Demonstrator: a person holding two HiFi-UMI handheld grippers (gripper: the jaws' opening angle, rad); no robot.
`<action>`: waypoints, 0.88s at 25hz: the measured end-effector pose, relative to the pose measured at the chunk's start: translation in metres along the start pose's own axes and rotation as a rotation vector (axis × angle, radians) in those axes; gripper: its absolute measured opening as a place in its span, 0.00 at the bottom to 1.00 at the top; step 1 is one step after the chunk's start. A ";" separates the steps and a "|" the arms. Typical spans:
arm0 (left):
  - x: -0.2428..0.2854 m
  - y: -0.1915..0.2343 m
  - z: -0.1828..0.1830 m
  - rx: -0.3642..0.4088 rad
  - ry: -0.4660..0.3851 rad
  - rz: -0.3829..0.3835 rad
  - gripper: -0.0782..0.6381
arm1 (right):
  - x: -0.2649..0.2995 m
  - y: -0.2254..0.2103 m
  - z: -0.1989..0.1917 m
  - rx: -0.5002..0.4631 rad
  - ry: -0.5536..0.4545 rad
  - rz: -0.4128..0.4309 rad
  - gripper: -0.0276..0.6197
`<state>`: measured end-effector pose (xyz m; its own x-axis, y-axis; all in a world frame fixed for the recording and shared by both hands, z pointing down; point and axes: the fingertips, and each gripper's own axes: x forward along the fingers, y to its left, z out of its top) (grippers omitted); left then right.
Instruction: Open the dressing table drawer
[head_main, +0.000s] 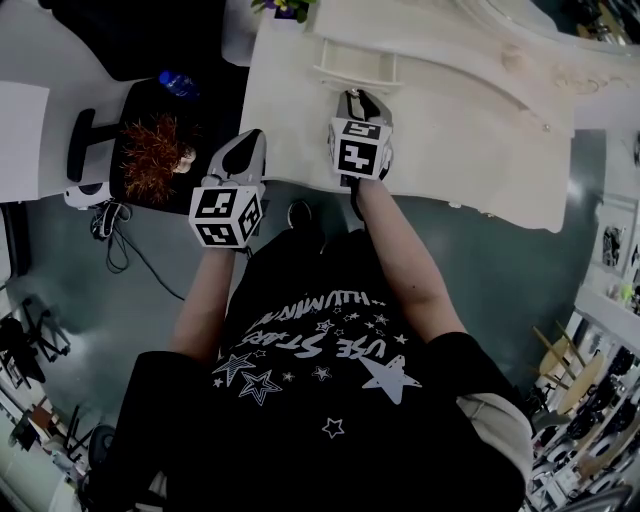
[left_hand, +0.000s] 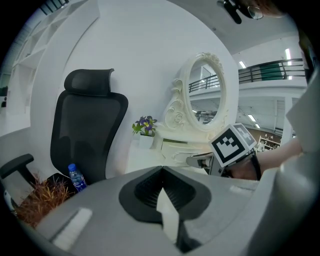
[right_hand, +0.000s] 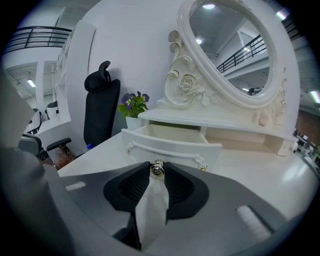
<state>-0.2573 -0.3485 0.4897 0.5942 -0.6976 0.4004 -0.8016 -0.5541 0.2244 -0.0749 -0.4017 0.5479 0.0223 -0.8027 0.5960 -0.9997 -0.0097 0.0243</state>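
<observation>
- The white table (head_main: 470, 130) carries an oval mirror (right_hand: 230, 50) on a low shelf. The small drawer (right_hand: 172, 145) sits under the left end of that shelf. It already stands part-way out, with its pale inside showing.
- The drawer front faces the person squarely, so the pull should run straight back along the tabletop towards the body. A sideways drag could make such a short drawer bind.
- The right hand-held gripper (right_hand: 158, 172) slopes down at the drawer front, its jaws part-closed and clamped on the knob. Draw from the forearm and don't tip the wrist, so the pads don't lever off.
- The left hand-held gripper (left_hand: 161, 169) is shut with nothing in it. It hangs near the table's left edge, well apart from the drawer. It could brace the tabletop if the unit starts to slide.
- How much travel is left I cannot judge well through the wide lens. Pull slowly and stop at the first resistance, so the drawer doesn't come right out.
- The knob (right_hand: 158, 168) is small, round and metallic, so it is likely slippery. Hold a firm, even squeeze on it.
</observation>
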 end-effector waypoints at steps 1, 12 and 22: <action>-0.001 0.000 0.000 -0.002 0.000 0.002 0.11 | -0.001 0.000 0.001 -0.004 -0.001 0.001 0.23; -0.008 -0.007 0.013 -0.030 -0.049 0.066 0.11 | -0.024 -0.012 0.019 -0.051 -0.037 0.050 0.34; -0.041 -0.043 0.014 -0.066 -0.108 0.235 0.11 | -0.062 -0.033 0.039 -0.101 -0.112 0.186 0.10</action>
<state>-0.2464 -0.3029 0.4511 0.3916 -0.8502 0.3519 -0.9190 -0.3423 0.1955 -0.0439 -0.3745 0.4785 -0.1691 -0.8462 0.5053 -0.9799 0.1994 0.0060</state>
